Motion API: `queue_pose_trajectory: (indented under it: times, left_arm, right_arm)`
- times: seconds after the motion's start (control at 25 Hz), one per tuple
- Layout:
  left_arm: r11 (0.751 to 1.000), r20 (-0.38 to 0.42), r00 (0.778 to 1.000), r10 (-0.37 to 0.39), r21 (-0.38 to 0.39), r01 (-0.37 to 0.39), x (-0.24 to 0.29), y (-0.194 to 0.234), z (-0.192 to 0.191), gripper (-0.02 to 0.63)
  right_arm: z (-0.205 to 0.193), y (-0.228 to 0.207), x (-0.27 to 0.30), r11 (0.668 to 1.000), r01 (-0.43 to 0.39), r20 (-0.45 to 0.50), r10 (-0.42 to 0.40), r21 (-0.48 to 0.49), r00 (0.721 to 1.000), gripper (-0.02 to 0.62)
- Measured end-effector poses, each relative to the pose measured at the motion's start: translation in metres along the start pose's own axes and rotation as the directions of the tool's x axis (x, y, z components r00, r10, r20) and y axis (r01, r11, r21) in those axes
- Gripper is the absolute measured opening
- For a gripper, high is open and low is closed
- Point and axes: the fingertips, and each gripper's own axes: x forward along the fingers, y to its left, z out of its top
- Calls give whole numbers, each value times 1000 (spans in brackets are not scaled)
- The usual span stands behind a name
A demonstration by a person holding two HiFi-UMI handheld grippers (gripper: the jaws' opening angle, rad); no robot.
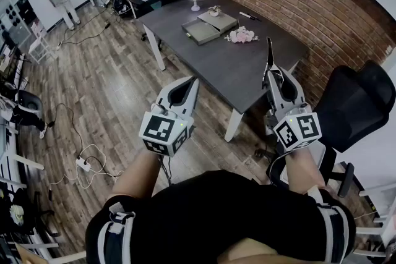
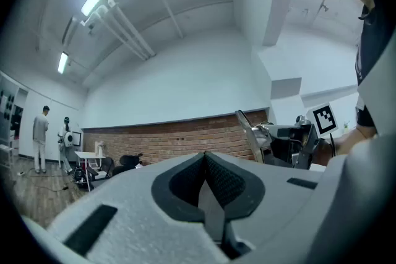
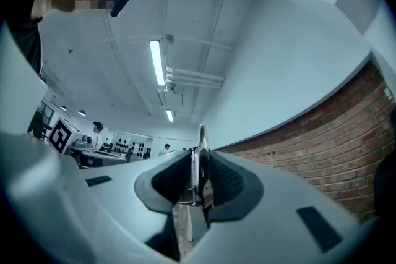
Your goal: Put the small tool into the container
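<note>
Right tongs (image 1: 270,74): clamped on the small tool (image 1: 269,52), a thin metal strip that is gripped edge-on between the pads and sticks out past the tips.
Left tongs (image 1: 194,81): pads pressed together with nothing between them, seen at centre left of the head view, over the floor.
Small tool: seen at centre right of the head view, by the near edge of the dark table (image 1: 247,68), well apart from the container.
Container: a grey open box (image 1: 199,31) at upper centre, near some pink flowers (image 1: 241,36).
Step in hand: the carry to the box is judged barely begun.
Method: the clamp should be held firm, the tip turned downward and lowered inside the walls, and only then released.
Risk: the thin strip could pivot in the pads.
</note>
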Motion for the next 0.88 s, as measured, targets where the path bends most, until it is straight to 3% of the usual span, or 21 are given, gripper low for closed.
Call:
queue_pose_trajectory:
  times: [0.88]
  left_arm:
    - [1000, -19, 1000, 2, 7, -1, -15, 0, -4, 9]
  right_arm:
    - [-6, 16, -7, 999, -29, -19, 30, 12, 999, 87]
